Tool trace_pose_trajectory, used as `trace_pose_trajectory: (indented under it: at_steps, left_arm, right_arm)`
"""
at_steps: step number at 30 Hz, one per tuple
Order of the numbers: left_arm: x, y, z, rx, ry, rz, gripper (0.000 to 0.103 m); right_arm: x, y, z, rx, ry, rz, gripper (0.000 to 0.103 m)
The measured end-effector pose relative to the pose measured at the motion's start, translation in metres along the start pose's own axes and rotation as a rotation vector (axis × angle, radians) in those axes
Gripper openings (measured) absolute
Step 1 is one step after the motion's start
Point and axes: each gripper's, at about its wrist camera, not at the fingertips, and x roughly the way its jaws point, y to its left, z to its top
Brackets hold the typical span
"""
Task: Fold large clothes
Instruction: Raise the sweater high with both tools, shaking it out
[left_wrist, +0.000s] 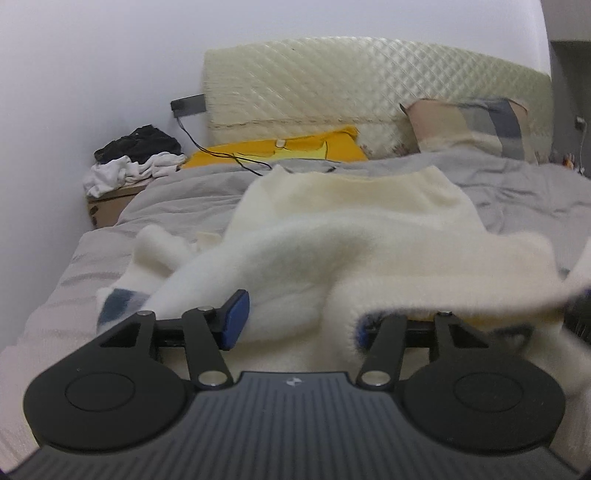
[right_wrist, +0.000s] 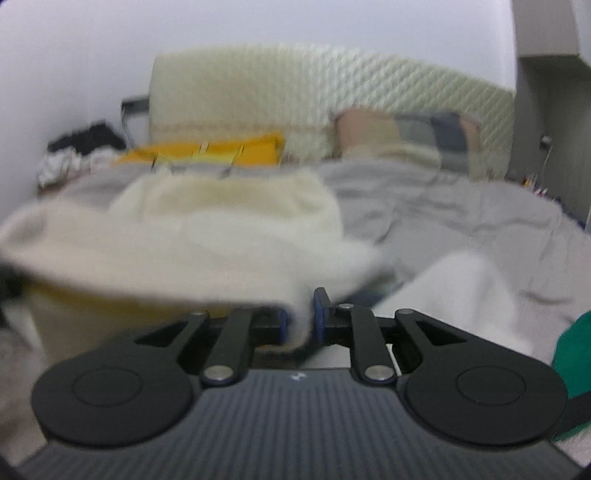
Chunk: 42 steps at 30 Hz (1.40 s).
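Fluffy white sweater (left_wrist: 332, 236) on the bed (left_wrist: 517, 192) looks soft and floppy. The right tool (right_wrist: 300, 317) pinches its edge; the left tool (left_wrist: 295, 317) is wide, not gripping. Grab the edges.

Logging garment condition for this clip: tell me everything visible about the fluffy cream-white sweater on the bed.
The fluffy cream-white sweater looks like thick, fuzzy knit. It lies crumpled across the grey bedsheet, its far part flat, its near part lifted. A blue-grey patch shows at its lower left end. The right gripper is shut on a bunched fold. The left gripper stands open, fabric lying between its fingers and draped over the right-hand one. The right wrist view is blurred.
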Motion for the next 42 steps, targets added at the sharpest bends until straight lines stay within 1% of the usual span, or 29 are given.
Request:
trace_pose_trajectory:
  at_steps: [1, 2, 3, 4, 6, 8, 9, 11, 13, 17, 20, 24, 28, 30, 34, 36, 38, 41, 42]
  left_arm:
    - [-0.001, 0.001, 0.000, -0.002, 0.000, -0.003, 0.052]
    - [-0.004, 0.001, 0.001, -0.001, -0.001, -0.006, 0.046]
    - [-0.008, 0.001, 0.001, -0.001, -0.008, -0.011, 0.042]
    - [-0.013, 0.000, 0.001, 0.000, -0.023, -0.013, 0.039]
    - [-0.031, 0.002, 0.003, -0.008, -0.085, -0.003, 0.032]
    - [-0.054, 0.006, 0.007, -0.024, -0.150, 0.004, 0.027]
    - [-0.064, 0.009, 0.009, -0.037, -0.170, 0.002, 0.027]
    - [-0.084, 0.019, 0.014, -0.093, -0.195, -0.012, 0.026]
    - [-0.104, 0.029, 0.017, -0.127, -0.231, -0.018, 0.026]
    - [-0.139, 0.047, 0.034, -0.188, -0.282, -0.039, 0.025]
    - [-0.168, 0.059, 0.057, -0.194, -0.338, -0.049, 0.025]
    - [-0.209, 0.069, 0.101, -0.184, -0.422, -0.059, 0.025]
    - [-0.247, 0.080, 0.156, -0.219, -0.487, -0.090, 0.025]
    - [-0.266, 0.085, 0.186, -0.221, -0.526, -0.097, 0.025]
    - [-0.308, 0.090, 0.251, -0.176, -0.604, -0.103, 0.025]
    - [-0.330, 0.094, 0.288, -0.173, -0.632, -0.117, 0.025]
    - [-0.351, 0.097, 0.320, -0.161, -0.656, -0.129, 0.025]
    - [-0.381, 0.097, 0.361, -0.131, -0.697, -0.137, 0.025]
    - [-0.388, 0.097, 0.370, -0.123, -0.711, -0.136, 0.025]
  right_arm:
    - [0.002, 0.001, -0.003, 0.001, 0.016, 0.011, 0.018]
    - [0.001, 0.003, -0.005, 0.000, 0.020, 0.017, 0.018]
    - [-0.002, 0.005, -0.006, -0.005, 0.013, 0.015, 0.018]
    - [-0.007, 0.006, -0.006, -0.009, -0.004, 0.015, 0.018]
    - [-0.022, 0.006, -0.001, -0.011, -0.058, 0.025, 0.017]
    - [-0.052, 0.009, 0.005, -0.046, -0.181, 0.025, 0.016]
    - [-0.067, 0.012, 0.009, -0.070, -0.225, 0.019, 0.015]
    - [-0.096, 0.012, 0.015, -0.076, -0.289, 0.031, 0.015]
    - [-0.119, 0.014, 0.022, -0.096, -0.339, 0.027, 0.015]
    - [-0.159, 0.016, 0.044, -0.058, -0.384, 0.055, 0.015]
    - [-0.183, 0.019, 0.072, -0.064, -0.439, 0.054, 0.015]
    - [-0.210, 0.015, 0.120, -0.005, -0.500, 0.079, 0.015]
    - [-0.243, 0.012, 0.171, -0.015, -0.559, 0.088, 0.015]
    - [-0.265, 0.009, 0.200, -0.026, -0.594, 0.098, 0.015]
    - [-0.304, 0.003, 0.256, -0.040, -0.669, 0.114, 0.015]
    - [-0.326, 0.001, 0.286, -0.054, -0.712, 0.115, 0.015]
    - [-0.347, -0.004, 0.314, -0.041, -0.744, 0.125, 0.015]
    - [-0.367, -0.009, 0.346, -0.047, -0.785, 0.112, 0.015]
    - [-0.372, -0.010, 0.356, -0.055, -0.801, 0.104, 0.015]
